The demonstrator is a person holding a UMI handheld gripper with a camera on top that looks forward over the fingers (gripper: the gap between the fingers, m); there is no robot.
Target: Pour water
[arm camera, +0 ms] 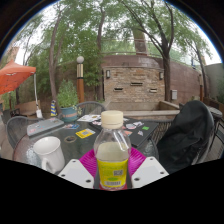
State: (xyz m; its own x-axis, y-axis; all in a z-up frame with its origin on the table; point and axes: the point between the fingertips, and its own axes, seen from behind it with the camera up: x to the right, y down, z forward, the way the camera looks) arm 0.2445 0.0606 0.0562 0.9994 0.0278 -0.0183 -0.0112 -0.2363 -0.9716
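A clear plastic bottle with a white cap and a yellow label stands upright between the fingers of my gripper. Both pink pads press against its sides, so the gripper is shut on it. The bottle holds a pale liquid up to its shoulder. To the left, a little ahead of the fingers, a white mug stands on the dark metal mesh table.
Small cards and papers lie scattered on the table beyond the bottle. A potted plant stands at the far side. A dark backpack rests on a chair to the right. A stone wall and trees lie beyond.
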